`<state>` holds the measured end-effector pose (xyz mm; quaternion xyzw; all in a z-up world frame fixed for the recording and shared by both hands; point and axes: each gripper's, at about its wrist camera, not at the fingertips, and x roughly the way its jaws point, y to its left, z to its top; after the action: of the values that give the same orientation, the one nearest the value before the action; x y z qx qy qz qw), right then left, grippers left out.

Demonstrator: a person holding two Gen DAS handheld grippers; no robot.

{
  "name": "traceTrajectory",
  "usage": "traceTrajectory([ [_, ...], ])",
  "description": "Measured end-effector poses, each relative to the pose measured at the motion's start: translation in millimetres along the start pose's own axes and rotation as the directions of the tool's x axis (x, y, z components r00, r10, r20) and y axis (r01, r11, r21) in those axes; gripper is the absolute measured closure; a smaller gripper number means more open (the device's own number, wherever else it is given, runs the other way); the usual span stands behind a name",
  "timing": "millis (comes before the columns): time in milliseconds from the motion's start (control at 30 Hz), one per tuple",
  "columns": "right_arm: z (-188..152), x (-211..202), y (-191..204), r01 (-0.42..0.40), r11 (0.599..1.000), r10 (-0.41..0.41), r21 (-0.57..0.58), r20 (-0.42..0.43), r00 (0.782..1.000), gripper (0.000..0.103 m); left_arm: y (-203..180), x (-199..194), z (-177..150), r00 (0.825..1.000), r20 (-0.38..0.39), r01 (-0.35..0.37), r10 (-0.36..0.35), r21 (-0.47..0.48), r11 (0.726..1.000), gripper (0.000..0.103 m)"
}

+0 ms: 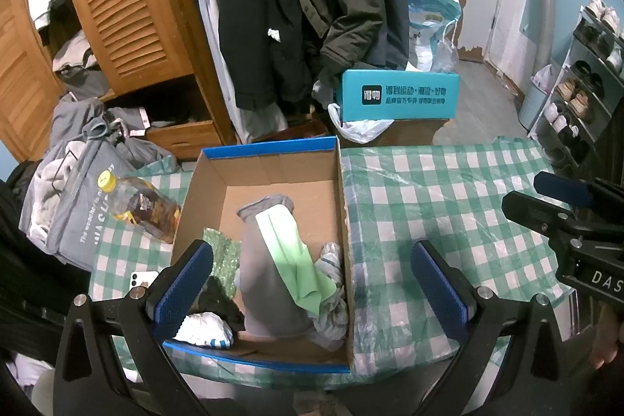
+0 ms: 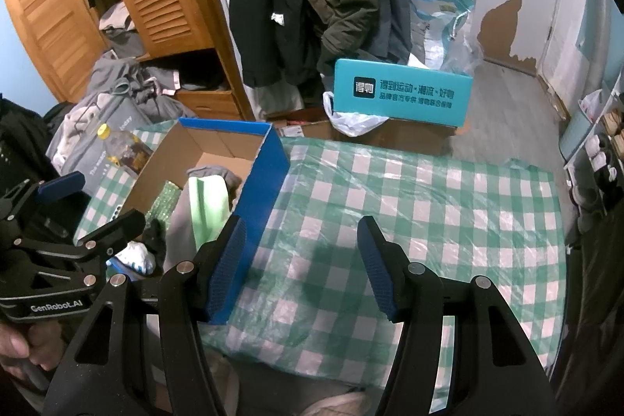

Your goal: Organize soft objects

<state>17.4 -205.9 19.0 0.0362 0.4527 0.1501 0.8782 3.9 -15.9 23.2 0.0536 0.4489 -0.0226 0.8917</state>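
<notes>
Green-and-white checked cloth under clear plastic covers the tabletop. At its left edge stands an open cardboard box with blue rims, and the soft things lie inside it: a grey garment with a light green cloth draped over it, a white sock with blue marks at the near left corner, and a black piece beside that. The left hand-held gripper hangs over the box, jaws spread wide and holding nothing. The right hand-held gripper hangs over the bare cloth just right of the box, equally wide and empty. A bottle lies left of the box.
</notes>
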Motion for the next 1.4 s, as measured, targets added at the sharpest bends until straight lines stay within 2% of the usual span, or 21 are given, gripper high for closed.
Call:
traceTrajectory([
  [1400, 0.6, -0.1, 4.0, 0.004, 1.000, -0.004, -0.003, -0.002, 1.000, 0.044, -0.5, -0.3, -6.6, 1.000, -0.019, 0.018, -0.018, 0.000, 1.000, 0.001],
])
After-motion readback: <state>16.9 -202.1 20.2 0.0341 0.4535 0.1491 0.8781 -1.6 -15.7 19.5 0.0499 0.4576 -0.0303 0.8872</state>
